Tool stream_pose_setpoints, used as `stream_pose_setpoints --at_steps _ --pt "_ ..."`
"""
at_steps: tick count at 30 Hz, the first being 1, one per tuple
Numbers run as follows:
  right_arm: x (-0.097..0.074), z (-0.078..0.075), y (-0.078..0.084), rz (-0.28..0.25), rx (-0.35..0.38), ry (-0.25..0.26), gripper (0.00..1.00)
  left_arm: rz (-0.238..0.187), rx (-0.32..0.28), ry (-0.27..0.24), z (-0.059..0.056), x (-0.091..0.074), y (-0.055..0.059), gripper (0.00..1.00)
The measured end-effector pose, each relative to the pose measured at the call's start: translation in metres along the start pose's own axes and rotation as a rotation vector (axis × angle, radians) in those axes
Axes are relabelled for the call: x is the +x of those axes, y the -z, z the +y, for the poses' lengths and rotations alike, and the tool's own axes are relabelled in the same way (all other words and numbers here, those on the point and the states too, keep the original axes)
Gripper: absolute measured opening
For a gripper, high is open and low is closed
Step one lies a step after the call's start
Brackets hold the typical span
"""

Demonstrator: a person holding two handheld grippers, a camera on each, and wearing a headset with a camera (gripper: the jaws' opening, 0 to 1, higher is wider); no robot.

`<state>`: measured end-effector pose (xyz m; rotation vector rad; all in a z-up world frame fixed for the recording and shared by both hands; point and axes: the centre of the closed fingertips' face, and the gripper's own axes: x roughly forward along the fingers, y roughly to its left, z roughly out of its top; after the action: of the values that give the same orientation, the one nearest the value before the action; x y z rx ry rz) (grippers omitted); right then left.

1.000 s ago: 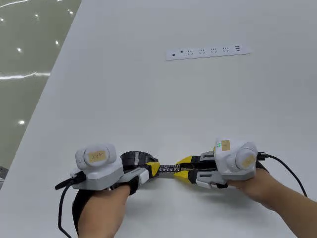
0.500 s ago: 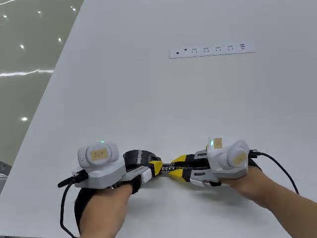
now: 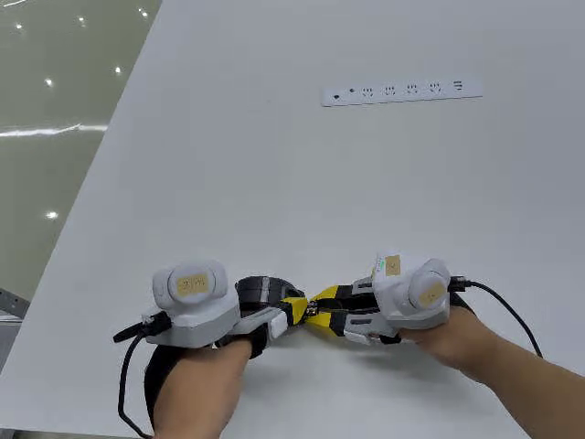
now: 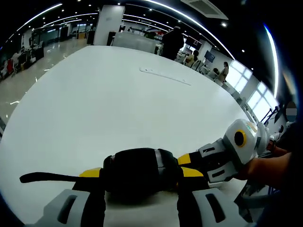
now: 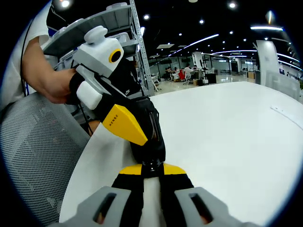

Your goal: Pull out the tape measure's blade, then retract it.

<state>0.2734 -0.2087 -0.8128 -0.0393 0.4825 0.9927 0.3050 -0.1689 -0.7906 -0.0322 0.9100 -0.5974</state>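
Left gripper (image 3: 279, 309), grey-white body, black fingers (image 3: 294, 305) with yellow tips: clamped across a black round tape measure (image 3: 260, 292). Right gripper (image 3: 316, 309), same build: its fingers are drawn together tip-to-tip with the left fingers, right at the case's mouth, pinching the short blade (image 3: 310, 314), of which barely a sliver shows between the two pairs. Both rest low on the white counter (image 3: 274, 165). White power strip (image 3: 402, 91) lies well beyond the fingers. Black cable (image 3: 501, 308) trails behind the right gripper.

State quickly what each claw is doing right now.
Left claw: closed on the tape measure.
Right claw: closed on the blade's tip.
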Motion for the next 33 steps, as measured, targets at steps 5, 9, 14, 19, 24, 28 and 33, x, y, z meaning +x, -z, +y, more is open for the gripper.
stream_pose_setpoints --at_steps 5,9,14,19,24,28,33 --pt "-0.0005 0.0006 0.0001 0.001 -0.004 -0.001 0.11 -0.002 0.002 -0.002 -0.0001 -0.0001 -0.0001 0.58" --pt "-0.0006 0.0005 0.0003 0.001 -0.017 0.001 0.12 -0.005 0.01 -0.003 -0.0003 -0.0001 -0.0004 0.58" --pt "-0.0011 0.0005 0.0006 0.006 -0.028 0.001 0.13 -0.007 0.017 -0.004 -0.0009 -0.0004 -0.0005 0.59" --pt "-0.001 0.0006 0.0008 0.014 -0.041 0.007 0.13 -0.009 0.031 -0.004 -0.0022 -0.0004 -0.0007 0.6" --pt "-0.0002 0.0005 0.001 0.018 -0.056 0.012 0.14 -0.008 0.048 -0.001 -0.0018 -0.0005 -0.001 0.6" --pt "-0.0001 0.0005 0.0006 0.02 -0.058 0.015 0.14 -0.011 0.057 0.005 -0.0019 -0.0006 -0.0013 0.6" --pt "0.0002 0.0004 0.0011 0.023 -0.062 0.018 0.14 -0.022 0.097 0.011 -0.0025 -0.0011 -0.0039 0.6"
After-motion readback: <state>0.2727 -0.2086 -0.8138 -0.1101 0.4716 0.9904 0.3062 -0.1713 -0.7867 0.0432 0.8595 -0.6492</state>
